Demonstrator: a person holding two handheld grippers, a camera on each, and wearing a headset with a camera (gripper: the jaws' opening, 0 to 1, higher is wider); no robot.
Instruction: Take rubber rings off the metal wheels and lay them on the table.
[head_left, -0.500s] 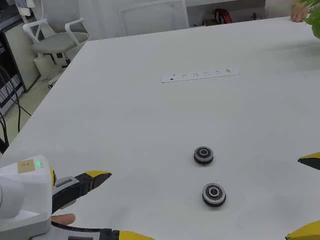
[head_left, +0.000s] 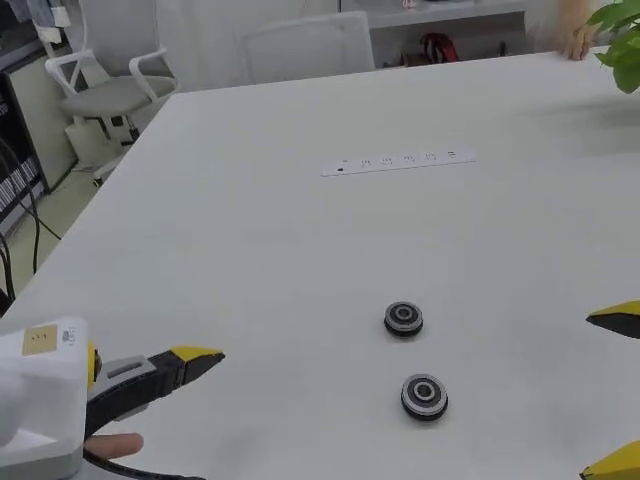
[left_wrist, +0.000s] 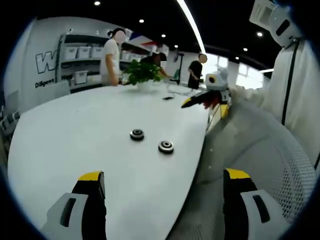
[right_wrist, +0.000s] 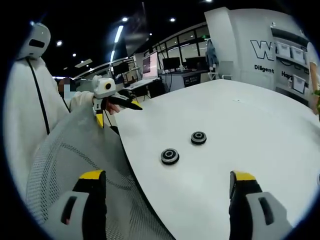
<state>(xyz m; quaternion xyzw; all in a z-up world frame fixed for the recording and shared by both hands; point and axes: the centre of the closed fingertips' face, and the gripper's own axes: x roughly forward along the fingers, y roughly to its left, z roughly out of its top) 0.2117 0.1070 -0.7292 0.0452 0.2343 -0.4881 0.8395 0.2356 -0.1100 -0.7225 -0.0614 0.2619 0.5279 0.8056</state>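
White flat-topped desk: carries two small round metal wheels, lying flat and a little apart.
Farther wheel: sits toward the desk's near side.
Nearer wheel: sits closer to the person's edge.
Black rubber rings: one around each wheel, none lying loose.
Left gripper: yellow-tipped jaws wide apart, empty, well left of the wheels.
Right gripper: yellow-tipped jaws wide apart, empty, right of the wheels.
White socket strip: set flush farther back.

The head view's right edge is cutting off the right claw; the rubber rings are appearing too small to distinguish.
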